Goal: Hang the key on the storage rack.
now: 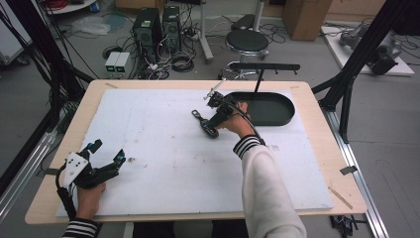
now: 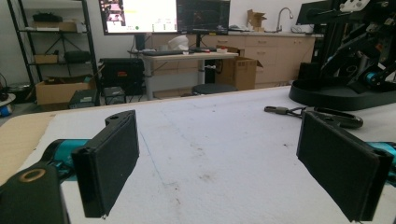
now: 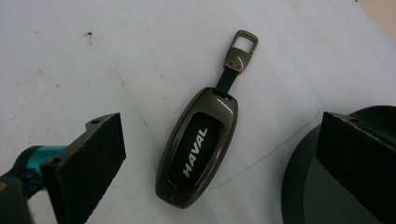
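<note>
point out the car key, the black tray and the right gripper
car key (image 3: pixel 196 149), right gripper view, on its dark lettered face.
black tray (image 1: pixel 285 115), high view, on its right rim.
right gripper (image 3: pixel 219 158), right gripper view, midway between its open jaws.

My right gripper (image 1: pixel 214 119) hangs over the white mat (image 1: pixel 163 148), jaws apart above the dark key fob (image 1: pixel 204 123), with the black oval tray (image 1: pixel 270 108) just at its three o'clock. My left gripper (image 1: pixel 106 156) rests spread wide at the mat's eight o'clock corner.
</note>
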